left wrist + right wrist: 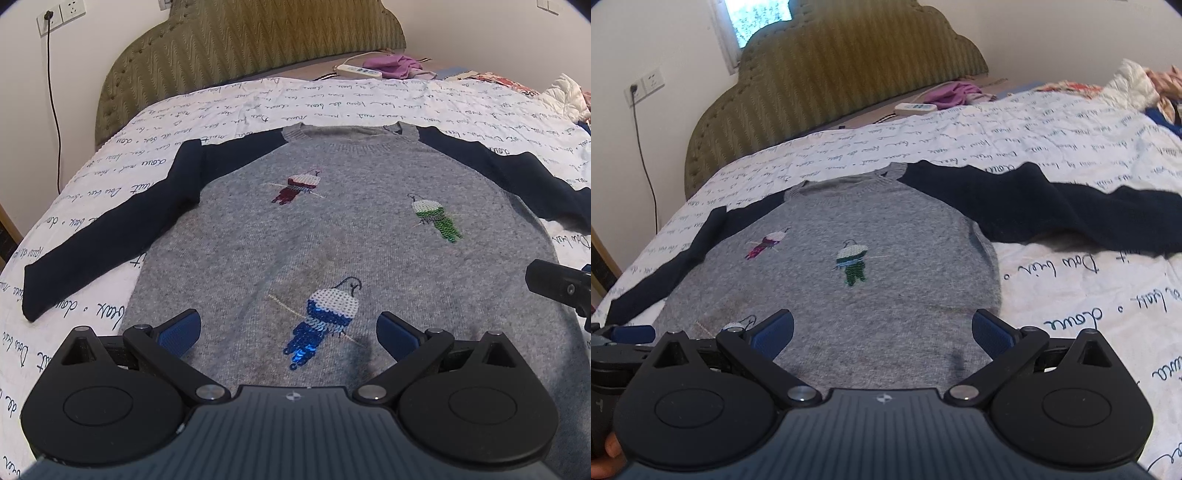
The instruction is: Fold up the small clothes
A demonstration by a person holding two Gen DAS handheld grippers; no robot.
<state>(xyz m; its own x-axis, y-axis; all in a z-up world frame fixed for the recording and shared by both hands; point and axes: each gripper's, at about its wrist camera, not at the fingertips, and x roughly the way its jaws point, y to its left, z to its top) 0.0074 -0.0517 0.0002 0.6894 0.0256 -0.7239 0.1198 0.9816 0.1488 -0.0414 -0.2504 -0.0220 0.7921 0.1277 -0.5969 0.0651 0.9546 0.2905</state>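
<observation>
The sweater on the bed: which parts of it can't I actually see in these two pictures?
- Bottom hem of the sweater: in both views the gripper bodies cover it; the left gripper and right gripper are both open above it.
- Right sleeve cuff: cut off by the frame edge in both views.
- Blue bird: right wrist view shows only its head, behind a finger.

Grey sweater (pixel 332 229), navy sleeves, sequin parrots; white bedspread (pixel 258 99), blue script; olive headboard (pixel 236 40).
</observation>
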